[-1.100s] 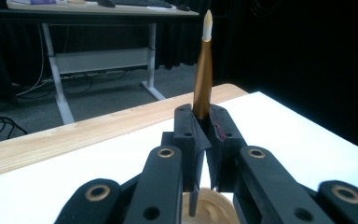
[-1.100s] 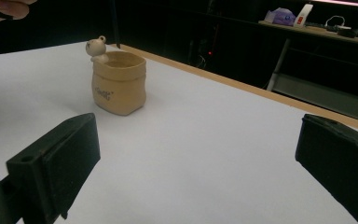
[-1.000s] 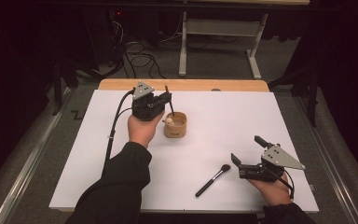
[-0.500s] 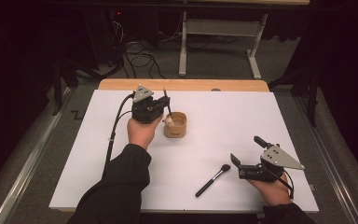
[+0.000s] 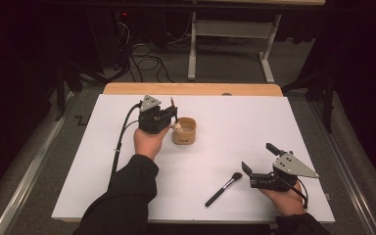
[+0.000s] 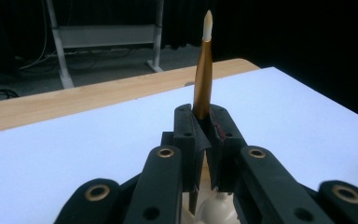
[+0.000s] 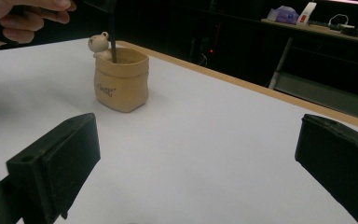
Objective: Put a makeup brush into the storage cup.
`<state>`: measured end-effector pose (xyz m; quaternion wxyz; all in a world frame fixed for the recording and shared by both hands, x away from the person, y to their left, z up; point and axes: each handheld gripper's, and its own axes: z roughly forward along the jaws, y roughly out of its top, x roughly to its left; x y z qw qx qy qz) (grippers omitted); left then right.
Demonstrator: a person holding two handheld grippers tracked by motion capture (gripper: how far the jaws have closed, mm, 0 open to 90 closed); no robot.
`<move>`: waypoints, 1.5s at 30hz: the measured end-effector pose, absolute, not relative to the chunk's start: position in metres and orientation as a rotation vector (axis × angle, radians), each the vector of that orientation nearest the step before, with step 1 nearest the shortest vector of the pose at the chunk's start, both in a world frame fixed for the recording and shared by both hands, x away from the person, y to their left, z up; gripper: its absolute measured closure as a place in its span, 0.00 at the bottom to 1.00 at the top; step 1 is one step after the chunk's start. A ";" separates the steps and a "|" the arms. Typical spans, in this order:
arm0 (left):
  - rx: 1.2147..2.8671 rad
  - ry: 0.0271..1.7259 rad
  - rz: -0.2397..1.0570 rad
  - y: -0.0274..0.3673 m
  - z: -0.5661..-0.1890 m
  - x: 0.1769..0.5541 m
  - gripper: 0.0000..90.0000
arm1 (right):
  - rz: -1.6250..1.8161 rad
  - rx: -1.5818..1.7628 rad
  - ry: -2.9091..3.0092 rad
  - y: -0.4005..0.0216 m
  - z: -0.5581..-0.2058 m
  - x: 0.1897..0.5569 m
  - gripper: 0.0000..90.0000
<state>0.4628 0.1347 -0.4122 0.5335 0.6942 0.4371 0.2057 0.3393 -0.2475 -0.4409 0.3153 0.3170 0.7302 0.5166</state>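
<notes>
A thin brush (image 6: 203, 70) with a gold handle and a pale tip is standing nearly upright, its dark lower end dipping into a small tan pot (image 5: 184, 131) shaped like a sack, with a little bear figure (image 7: 98, 44) sitting on its rim. The left tongs (image 5: 172, 117) are clamping this brush partway along its handle, the two black jaws pressing together on it in the left gripper view, and they are hanging just over the left edge of the pot. The person's left hand (image 5: 149, 139) is gripping the tool from the near side, a dark sleeve (image 5: 127, 196) is running back to the near edge, and a black cable (image 5: 120, 142) is trailing down the left. The pot is resting on the white desk (image 5: 225, 117), a little left of centre and toward the far side. A second brush (image 5: 223, 189), black with a dark bristle head, is lying flat on the desk well apart from the pot, near the front and right of centre. Just to its right the right tongs (image 5: 257, 157) are sitting low with their jaws spread wide and nothing between them, held in the person's right hand (image 5: 284, 198) near the right corner. A strip of bare wood (image 5: 191, 88) is edging the desk's far side.
</notes>
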 end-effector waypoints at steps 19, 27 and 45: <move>1.660 1.044 0.533 0.139 -0.407 0.456 0.33 | 1.357 0.828 1.925 -0.246 -0.441 0.339 0.00; 1.642 1.041 0.518 0.143 -0.408 0.453 0.29 | 1.357 0.829 1.926 -0.245 -0.441 0.339 0.00; 1.657 1.062 0.512 0.157 -0.415 0.437 0.17 | 1.354 0.827 1.928 -0.245 -0.441 0.338 0.00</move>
